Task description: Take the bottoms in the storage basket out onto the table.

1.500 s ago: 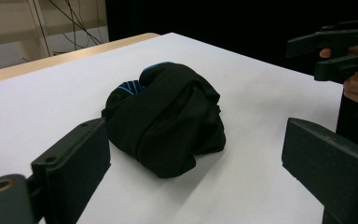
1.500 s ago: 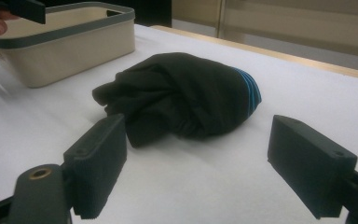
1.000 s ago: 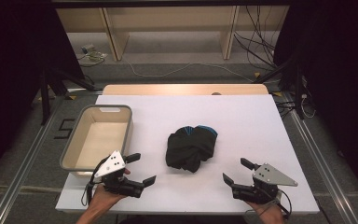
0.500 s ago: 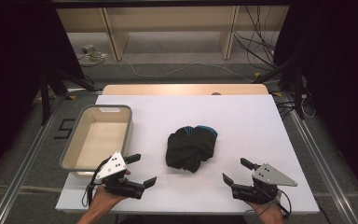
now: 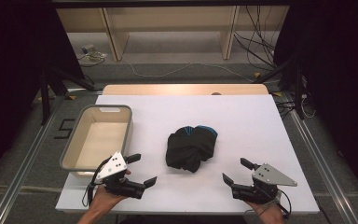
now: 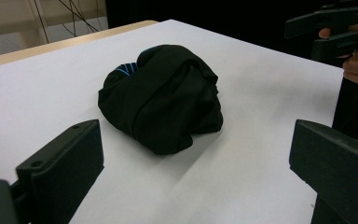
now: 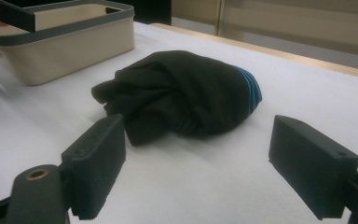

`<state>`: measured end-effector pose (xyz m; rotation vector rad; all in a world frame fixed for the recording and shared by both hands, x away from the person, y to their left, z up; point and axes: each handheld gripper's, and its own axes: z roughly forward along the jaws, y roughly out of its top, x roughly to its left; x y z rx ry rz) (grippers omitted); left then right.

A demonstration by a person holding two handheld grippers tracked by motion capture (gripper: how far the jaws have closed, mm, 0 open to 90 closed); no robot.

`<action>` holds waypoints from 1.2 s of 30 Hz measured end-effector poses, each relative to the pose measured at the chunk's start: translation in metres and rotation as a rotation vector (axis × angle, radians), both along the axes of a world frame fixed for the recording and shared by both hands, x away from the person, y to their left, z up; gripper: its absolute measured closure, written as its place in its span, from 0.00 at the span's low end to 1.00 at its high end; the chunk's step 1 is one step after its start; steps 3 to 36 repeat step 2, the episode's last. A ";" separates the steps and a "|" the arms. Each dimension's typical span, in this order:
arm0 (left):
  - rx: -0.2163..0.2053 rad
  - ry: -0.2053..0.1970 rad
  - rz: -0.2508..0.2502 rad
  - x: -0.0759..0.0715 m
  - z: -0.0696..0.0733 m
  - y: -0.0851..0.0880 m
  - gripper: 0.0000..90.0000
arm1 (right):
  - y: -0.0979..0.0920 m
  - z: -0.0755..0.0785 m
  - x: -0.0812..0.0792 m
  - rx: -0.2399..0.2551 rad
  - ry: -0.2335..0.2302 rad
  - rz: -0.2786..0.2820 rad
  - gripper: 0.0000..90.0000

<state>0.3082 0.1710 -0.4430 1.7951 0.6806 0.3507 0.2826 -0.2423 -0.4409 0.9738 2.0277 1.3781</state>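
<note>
Nothing done yet, by the look of it: no grasp, no contact, garment untouched and bin bare.

Nearest the table's front edge, left gripper (image 5: 142,169) held low in a hand, jaws spread wide with nothing between them. Right gripper (image 5: 234,172) at the opposite front corner, likewise agape and empty. Both aimed inward toward the middle of the white table (image 5: 261,121).

Beyond the jaws, apart from both: the crumpled black garment (image 5: 189,147), bunched into a mound with a strip of blue trim at its far edge. Roughly midway between the two grippers and farther out on the table. From the left gripper view, garment (image 6: 161,98) framed between the two black jaws but well ahead of their tips, bare table between. From the right gripper view, garment (image 7: 182,95) again centred ahead of the jaws, somewhat nearer, blue edge to its right side, yet not between the pads.

Farther left and back, the empty beige bin (image 5: 127,123) with grey rim, just beside the left gripper's hand, apart from the garment.

Left to do, judging from this: approach, a pinch on the cloth, then probably a lift and carry into the bin.
</note>
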 end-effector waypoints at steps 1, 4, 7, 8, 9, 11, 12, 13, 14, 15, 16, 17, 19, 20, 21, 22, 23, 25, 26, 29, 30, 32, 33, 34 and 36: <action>0.001 0.000 0.001 0.000 0.000 0.000 0.03 | 0.000 0.000 0.000 0.000 0.001 0.001 0.22; 0.003 0.000 0.000 0.000 0.000 0.000 0.03 | 0.000 0.000 0.000 0.000 0.001 0.001 0.22; 0.003 0.000 0.000 0.000 0.000 0.000 0.03 | 0.000 0.000 0.000 0.000 0.001 0.001 0.22; 0.003 0.000 0.000 0.000 0.000 0.000 0.03 | 0.000 0.000 0.000 0.000 0.001 0.001 0.22; 0.003 0.000 0.000 0.000 0.000 0.000 0.03 | 0.000 0.000 0.000 0.000 0.001 0.001 0.22; 0.003 0.000 0.000 0.000 0.000 0.000 0.03 | 0.000 0.000 0.000 0.000 0.001 0.001 0.22; 0.003 0.000 0.000 0.000 0.000 0.000 0.03 | 0.000 0.000 0.000 0.000 0.001 0.001 0.22; 0.003 0.000 0.000 0.000 0.000 0.000 0.03 | 0.000 0.000 0.000 0.000 0.001 0.001 0.22; 0.003 0.000 0.000 0.000 0.000 0.000 0.03 | 0.000 0.000 0.000 0.000 0.001 0.001 0.22; 0.003 0.000 0.000 0.000 0.000 0.000 0.03 | 0.000 0.000 0.000 0.000 0.001 0.001 0.22; 0.003 0.000 0.000 0.000 0.000 0.000 0.03 | 0.000 0.000 0.000 0.000 0.001 0.001 0.22; 0.003 0.000 0.000 0.000 0.000 0.000 0.03 | 0.000 0.000 0.000 0.000 0.001 0.001 0.22; 0.003 0.000 0.000 0.000 0.000 0.000 0.03 | 0.000 0.000 0.000 0.000 0.001 0.001 0.22; 0.003 0.000 0.000 0.000 0.000 0.000 0.03 | 0.000 0.000 0.000 0.000 0.001 0.001 0.22; 0.003 0.000 0.000 0.000 0.000 0.000 0.03 | 0.000 0.000 0.000 0.000 0.001 0.001 0.22; 0.003 0.000 0.000 0.000 0.000 0.000 0.03 | 0.000 0.000 0.000 0.000 0.001 0.001 0.22; 0.003 0.000 0.000 0.000 0.000 0.000 0.03 | 0.000 0.000 0.000 0.000 0.001 0.001 0.22; 0.003 0.000 0.000 0.000 0.000 0.000 0.03 | 0.000 0.000 0.000 0.000 0.001 0.001 0.22; 0.003 0.000 0.000 0.000 0.000 0.000 0.03 | 0.000 0.000 0.000 0.000 0.001 0.001 0.22; 0.003 0.000 0.000 0.000 0.000 0.000 0.03 | 0.000 0.000 0.000 0.000 0.001 0.001 0.22; 0.003 0.000 0.000 0.000 0.000 0.000 0.03 | 0.000 0.000 0.000 0.000 0.001 0.001 0.22; 0.003 0.000 0.000 0.000 0.000 0.000 0.03 | 0.000 0.000 0.000 0.000 0.001 0.001 0.22; 0.003 0.000 0.000 0.000 0.000 0.000 0.03 | 0.000 0.000 0.000 0.000 0.001 0.001 0.22; 0.003 0.000 0.000 0.000 0.000 0.000 0.03 | 0.000 0.000 0.000 0.000 0.001 0.001 0.22; 0.003 0.000 0.000 0.000 0.000 0.000 0.03 | 0.000 0.000 0.000 0.000 0.001 0.001 0.22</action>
